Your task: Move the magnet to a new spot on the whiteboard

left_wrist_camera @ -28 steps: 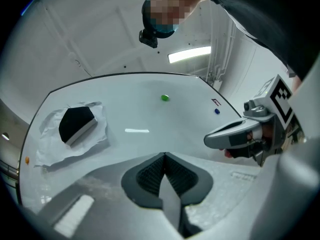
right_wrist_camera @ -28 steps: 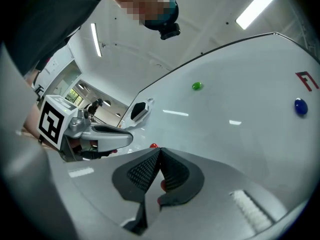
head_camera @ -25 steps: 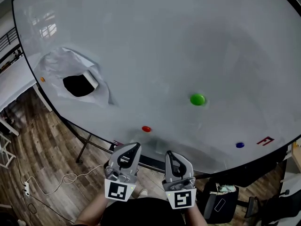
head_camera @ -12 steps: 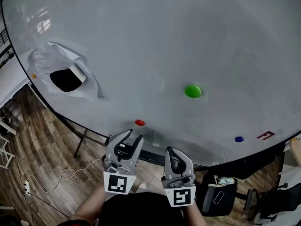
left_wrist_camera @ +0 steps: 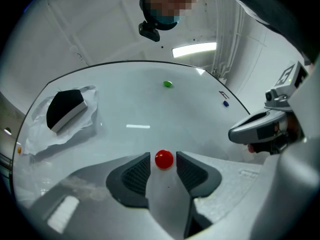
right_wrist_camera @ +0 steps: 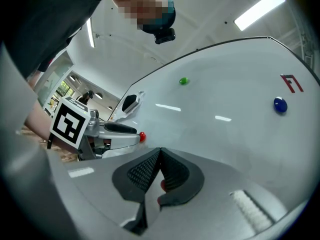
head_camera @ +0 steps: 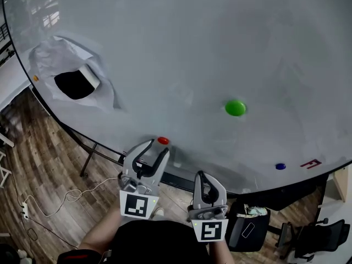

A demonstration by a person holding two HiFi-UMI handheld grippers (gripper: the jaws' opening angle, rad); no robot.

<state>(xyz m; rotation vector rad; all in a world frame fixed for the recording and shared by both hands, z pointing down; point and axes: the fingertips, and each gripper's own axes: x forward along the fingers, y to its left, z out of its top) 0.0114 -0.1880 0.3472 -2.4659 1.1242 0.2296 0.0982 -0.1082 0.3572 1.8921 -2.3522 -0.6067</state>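
Note:
A small red magnet (left_wrist_camera: 164, 159) sticks to the whiteboard (head_camera: 181, 48) near its lower edge. My left gripper (head_camera: 156, 147) is open, and its jaws have just been opening. The magnet lies between the two fingertips with a thin gap on each side, so neither pad presses on it. The head view shows the same red magnet (head_camera: 163, 141) just past the left fingertips. My right gripper (head_camera: 201, 176) hangs lower and to the right, short of the board, shut with nothing in it. In the right gripper view the left gripper (right_wrist_camera: 134, 134) shows with the red magnet (right_wrist_camera: 142, 136) at its tip.
A green magnet (head_camera: 235, 108) sits mid-board and a blue magnet (head_camera: 280, 166) at the lower right beside a red drawn mark (head_camera: 311, 163). A black eraser (head_camera: 74, 84) in crumpled clear wrap clings at the left. Below lie wooden floor, a cable (head_camera: 66, 197) and a chair (head_camera: 250, 230).
The left jaws went from shut to wide open, and the gripper moved up to the red magnet, which now lies between its tips. The right gripper stayed put.

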